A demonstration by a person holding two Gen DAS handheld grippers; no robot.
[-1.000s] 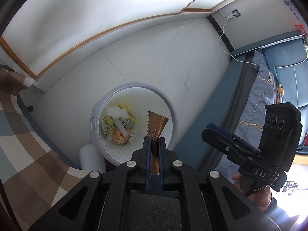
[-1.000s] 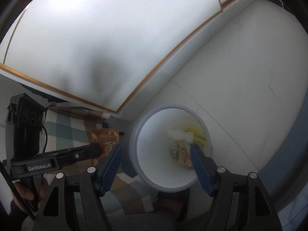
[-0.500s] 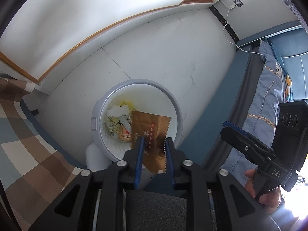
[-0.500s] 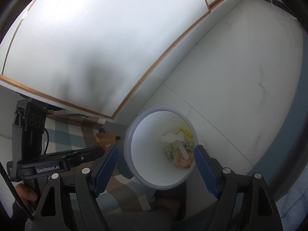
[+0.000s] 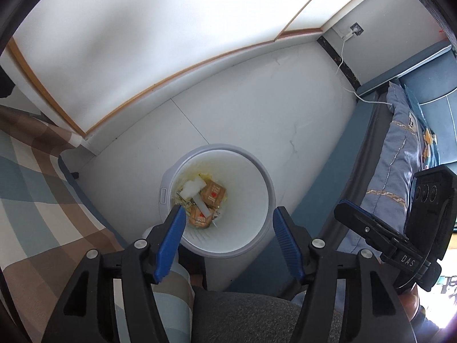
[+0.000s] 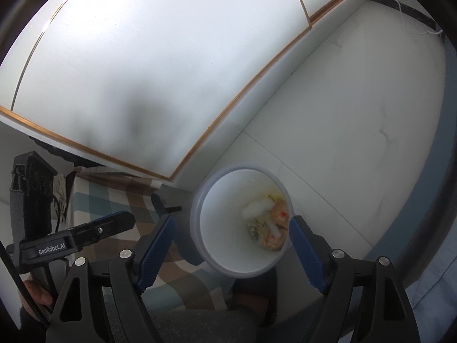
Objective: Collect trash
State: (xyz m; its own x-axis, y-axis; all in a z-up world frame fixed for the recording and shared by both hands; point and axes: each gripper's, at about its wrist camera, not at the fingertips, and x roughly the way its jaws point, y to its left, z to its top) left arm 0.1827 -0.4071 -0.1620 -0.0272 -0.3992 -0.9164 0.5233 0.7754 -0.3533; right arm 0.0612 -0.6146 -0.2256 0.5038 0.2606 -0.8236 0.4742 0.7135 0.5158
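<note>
1. Left tongs (image 5: 228, 225) opening above bin (image 5: 267, 197), nothing between them.
2. Right tongs (image 6: 232, 235) open, empty.
3. Brown wrappers (image 5: 212, 194) and white scraps lie in bin bottom, on floor.

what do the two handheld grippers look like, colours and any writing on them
Both are black plastic with two long fingers lined with ribbed blue pads and silver screws at the pivots. The right gripper reads "DAS" in white on its side; the left gripper reads "GenRobot.AI", and a black cable runs down beside its handle.
</note>
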